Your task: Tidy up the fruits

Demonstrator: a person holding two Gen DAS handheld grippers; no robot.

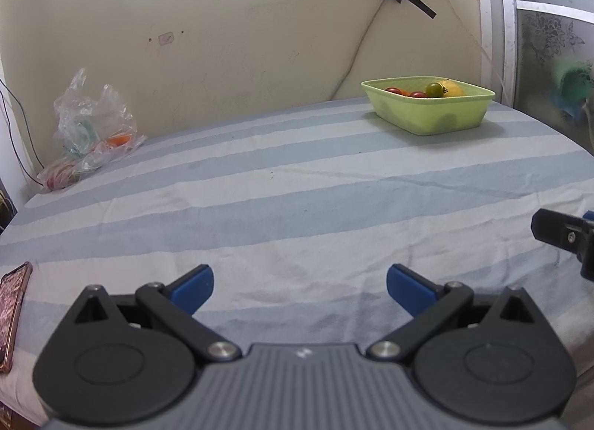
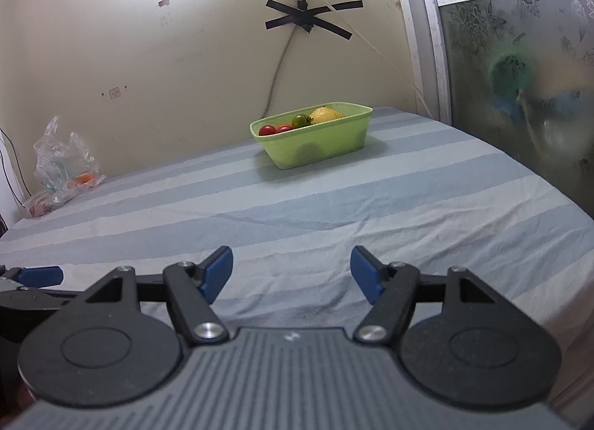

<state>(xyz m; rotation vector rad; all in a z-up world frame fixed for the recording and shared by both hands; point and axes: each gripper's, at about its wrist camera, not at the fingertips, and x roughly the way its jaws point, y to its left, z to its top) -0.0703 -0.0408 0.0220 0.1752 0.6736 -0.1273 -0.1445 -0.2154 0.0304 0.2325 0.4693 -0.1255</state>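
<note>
Striped cloth, 2 grippers open, angled downward

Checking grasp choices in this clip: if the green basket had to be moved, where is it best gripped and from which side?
Probably the near long rim of the green basket, reached from above with one finger inside the wall and one outside. The body looks too wide to span, the walls flare outward, and the tomatoes and lemon fill the inside, so a bare stretch of rim by the right gripper suits.
</note>
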